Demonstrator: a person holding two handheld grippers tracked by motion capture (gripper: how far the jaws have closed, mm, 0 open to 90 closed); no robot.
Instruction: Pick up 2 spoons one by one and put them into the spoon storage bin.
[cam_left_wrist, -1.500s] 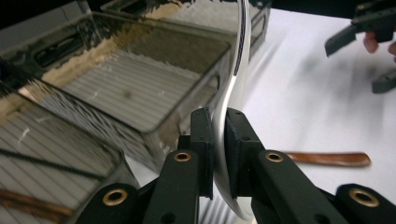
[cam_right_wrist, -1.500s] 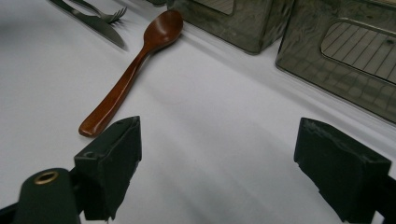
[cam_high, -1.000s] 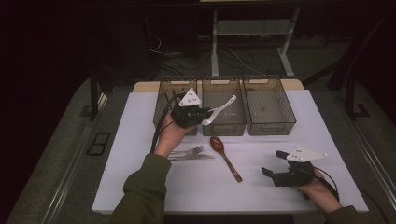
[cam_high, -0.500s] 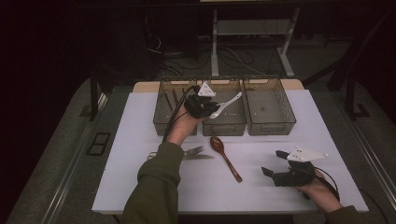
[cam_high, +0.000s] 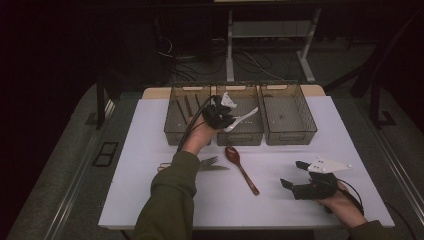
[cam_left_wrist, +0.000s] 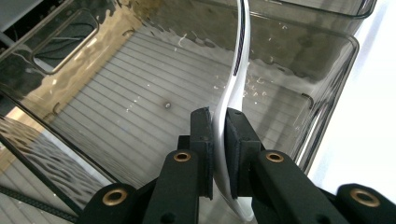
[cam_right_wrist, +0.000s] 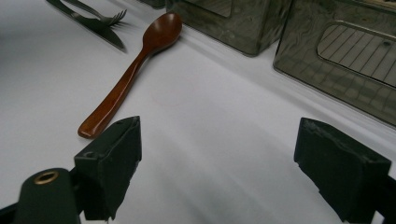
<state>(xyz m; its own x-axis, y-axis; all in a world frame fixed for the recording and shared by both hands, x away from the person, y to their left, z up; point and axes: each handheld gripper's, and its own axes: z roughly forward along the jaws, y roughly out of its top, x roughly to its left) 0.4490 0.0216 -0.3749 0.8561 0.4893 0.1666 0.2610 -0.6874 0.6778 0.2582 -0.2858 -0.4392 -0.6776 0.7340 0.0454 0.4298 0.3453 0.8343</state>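
Our left gripper (cam_left_wrist: 218, 140) pinches a white spoon (cam_left_wrist: 236, 88) over the empty middle bin (cam_high: 240, 132); our right gripper (cam_right_wrist: 217, 168) gapes wide near a wooden spoon (cam_right_wrist: 130, 70).

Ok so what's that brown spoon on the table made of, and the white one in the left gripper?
Brown spoon: probably wood, going by its warm reddish-brown colour and smooth, slightly glossy finish. White spoon, clamped in the left gripper: likely plastic or ceramic, uniformly white and smooth; the pictures can't settle which.

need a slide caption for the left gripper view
Left gripper clamps a white spoon above the clear bin.
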